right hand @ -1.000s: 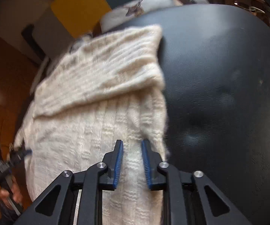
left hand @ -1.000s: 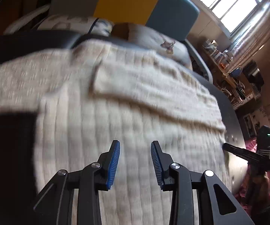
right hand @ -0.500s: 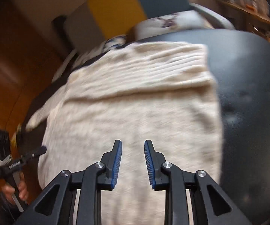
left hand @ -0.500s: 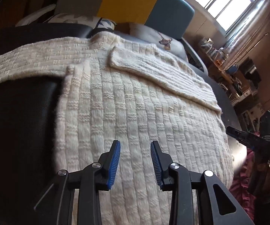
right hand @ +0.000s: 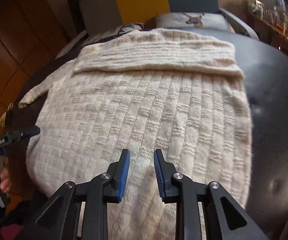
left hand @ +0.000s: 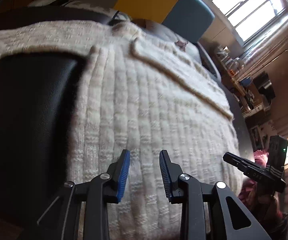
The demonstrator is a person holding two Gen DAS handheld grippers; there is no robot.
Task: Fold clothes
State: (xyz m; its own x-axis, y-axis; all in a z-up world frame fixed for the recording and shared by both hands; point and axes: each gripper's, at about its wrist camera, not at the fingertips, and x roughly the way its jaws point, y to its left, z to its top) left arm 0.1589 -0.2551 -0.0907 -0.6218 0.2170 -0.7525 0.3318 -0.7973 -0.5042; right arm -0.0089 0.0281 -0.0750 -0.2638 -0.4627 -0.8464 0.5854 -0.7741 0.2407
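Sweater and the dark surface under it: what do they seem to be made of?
The cream sweater looks like chunky knit wool or acrylic: raised ribs, basket-weave blocks, fuzzy edges. The black surface looks like leather or vinyl upholstery: smooth, soft glare, shallow dimples. Fibre and hide cannot be confirmed.

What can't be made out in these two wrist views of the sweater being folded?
- Sweater bottom hem: cut off by the lower edge and hidden behind the right gripper in the right wrist view; likewise behind the left gripper in the left wrist view.
- Outstretched sleeve: its cuff runs off the left edge in the left wrist view, and it is blurred.
- Shelf clutter: too small to identify, left wrist view.
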